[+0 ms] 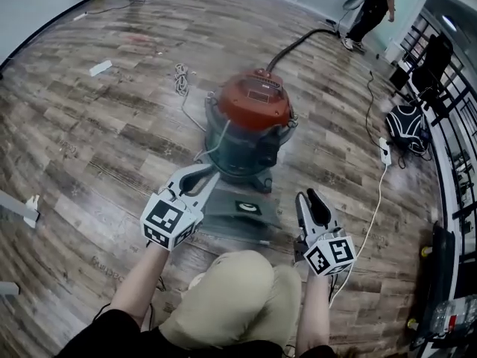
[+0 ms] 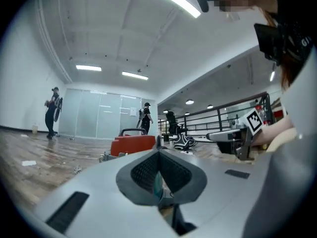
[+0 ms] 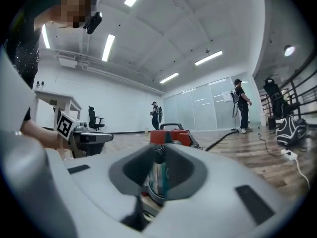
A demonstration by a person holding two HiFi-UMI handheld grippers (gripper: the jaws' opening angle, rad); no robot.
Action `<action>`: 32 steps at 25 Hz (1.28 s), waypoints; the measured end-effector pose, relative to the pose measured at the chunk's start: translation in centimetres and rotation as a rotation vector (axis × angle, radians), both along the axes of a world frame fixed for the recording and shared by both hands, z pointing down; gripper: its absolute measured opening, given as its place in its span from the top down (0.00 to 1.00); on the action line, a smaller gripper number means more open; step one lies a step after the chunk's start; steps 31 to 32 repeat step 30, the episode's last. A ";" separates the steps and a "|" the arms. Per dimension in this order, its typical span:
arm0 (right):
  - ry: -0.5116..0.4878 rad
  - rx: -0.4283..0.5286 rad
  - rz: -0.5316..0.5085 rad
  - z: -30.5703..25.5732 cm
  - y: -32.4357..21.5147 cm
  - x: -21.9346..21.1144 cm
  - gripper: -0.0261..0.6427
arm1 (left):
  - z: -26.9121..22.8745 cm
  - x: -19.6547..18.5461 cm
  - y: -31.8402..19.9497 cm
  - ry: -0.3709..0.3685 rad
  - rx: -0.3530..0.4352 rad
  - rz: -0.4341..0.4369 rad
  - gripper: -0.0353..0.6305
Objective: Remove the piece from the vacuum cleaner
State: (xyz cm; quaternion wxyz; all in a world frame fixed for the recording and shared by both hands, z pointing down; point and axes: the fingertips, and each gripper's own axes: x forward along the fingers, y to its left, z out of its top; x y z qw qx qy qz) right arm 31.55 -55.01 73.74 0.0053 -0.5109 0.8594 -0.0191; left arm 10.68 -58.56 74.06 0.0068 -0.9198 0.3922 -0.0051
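The vacuum cleaner (image 1: 252, 118) stands on the wood floor with a red lid and a teal-grey drum; a black hose (image 1: 298, 45) runs from it to the back. A flat grey piece (image 1: 240, 209) with a small label lies at its front foot. My left gripper (image 1: 206, 173) points at the drum's lower left; its jaws stand a narrow slit apart with nothing between them. My right gripper (image 1: 308, 197) hovers right of the grey piece, jaws a little apart and empty. The left gripper view (image 2: 158, 155) and the right gripper view (image 3: 159, 155) both look towards the red lid (image 3: 171, 134).
A white cable (image 1: 373, 222) runs from a power strip (image 1: 385, 152) along the right side. A dark bag (image 1: 406, 121) and black railings stand at the right. A cord coil (image 1: 180, 77) lies left of the vacuum. A person (image 1: 373, 10) stands far back. My knee (image 1: 231, 297) is below.
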 end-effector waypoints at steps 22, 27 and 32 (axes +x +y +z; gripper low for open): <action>0.027 -0.042 -0.065 1.5 0.0 -0.6 0.95 | 1.9 1.8 1.4 -0.117 -0.026 0.047 0.94; 0.032 -0.041 -0.083 1.7 -0.4 -1.1 0.95 | 2.4 1.6 1.2 -0.118 -0.034 0.047 0.94; 0.043 -0.041 -0.087 1.8 -0.8 -1.3 0.95 | 2.6 1.6 0.9 -0.123 -0.038 0.049 0.94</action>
